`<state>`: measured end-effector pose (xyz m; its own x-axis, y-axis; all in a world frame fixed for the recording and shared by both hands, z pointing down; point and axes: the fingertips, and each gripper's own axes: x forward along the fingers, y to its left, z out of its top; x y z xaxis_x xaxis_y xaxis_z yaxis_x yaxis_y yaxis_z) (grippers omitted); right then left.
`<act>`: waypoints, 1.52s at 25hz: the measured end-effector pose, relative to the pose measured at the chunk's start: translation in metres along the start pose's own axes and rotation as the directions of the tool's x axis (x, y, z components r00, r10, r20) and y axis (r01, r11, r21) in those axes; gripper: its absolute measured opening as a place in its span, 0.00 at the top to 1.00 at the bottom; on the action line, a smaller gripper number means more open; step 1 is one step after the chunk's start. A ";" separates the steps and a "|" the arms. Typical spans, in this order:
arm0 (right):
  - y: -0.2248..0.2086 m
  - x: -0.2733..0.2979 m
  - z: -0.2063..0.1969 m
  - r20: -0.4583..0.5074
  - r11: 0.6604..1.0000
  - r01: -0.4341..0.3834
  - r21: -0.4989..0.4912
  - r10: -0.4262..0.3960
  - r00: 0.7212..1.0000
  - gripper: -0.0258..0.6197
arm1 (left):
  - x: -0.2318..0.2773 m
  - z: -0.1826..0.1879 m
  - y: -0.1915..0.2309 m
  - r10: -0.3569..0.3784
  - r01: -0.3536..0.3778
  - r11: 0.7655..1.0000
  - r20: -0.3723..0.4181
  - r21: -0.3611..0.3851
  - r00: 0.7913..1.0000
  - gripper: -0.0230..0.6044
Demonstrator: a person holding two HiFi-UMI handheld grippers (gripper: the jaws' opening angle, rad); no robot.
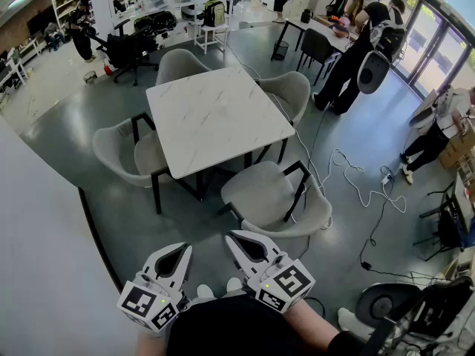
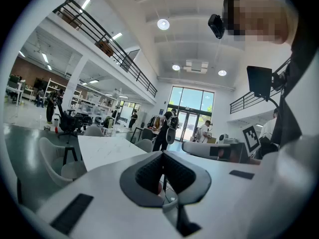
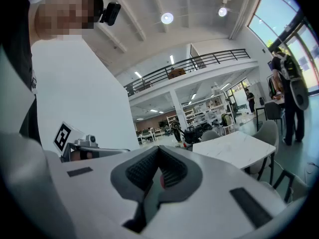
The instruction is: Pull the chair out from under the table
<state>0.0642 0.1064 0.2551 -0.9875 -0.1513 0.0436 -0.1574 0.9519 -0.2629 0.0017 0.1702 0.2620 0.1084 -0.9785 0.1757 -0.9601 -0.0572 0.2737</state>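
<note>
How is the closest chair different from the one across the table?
The closest chair shows its whole seat and black legs; the far chair shows mainly its curved back, the table hiding its seat. The closest chair is seen from behind, the far chair from the front. Both are pale grey with rounded backs.

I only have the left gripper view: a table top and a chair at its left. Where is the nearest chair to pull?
Observer: The head view shows the nearest chair straight ahead of you, its back toward you, pushed up to the table's near edge.
Operator: Is the right gripper ready?
Observer: The right gripper is shut and empty, well short of that chair.
Operator: Anything on the floor there?
Observer: A white cable snakes across the floor to the right of that chair.
</note>
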 end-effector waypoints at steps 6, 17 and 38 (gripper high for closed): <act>-0.006 -0.003 -0.003 0.000 1.000 -0.007 -0.001 0.007 1.000 0.94 | 0.007 -0.003 0.000 0.003 -0.003 1.000 0.000 -0.009 1.000 0.96; -0.024 -0.012 0.000 0.003 1.000 -0.018 0.014 0.018 1.000 0.94 | 0.024 -0.005 -0.014 0.016 -0.016 1.000 -0.019 -0.002 1.000 0.96; -0.042 -0.032 0.005 0.032 0.999 0.018 0.038 -0.019 0.999 0.94 | 0.047 -0.013 -0.038 -0.036 0.037 0.999 -0.049 0.015 0.998 0.96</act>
<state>0.1026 0.0701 0.2602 -0.9838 -0.1781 0.0182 -0.1753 0.9381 -0.2988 0.0467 0.1289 0.2717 0.1556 -0.9648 0.2118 -0.9592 -0.0964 0.2658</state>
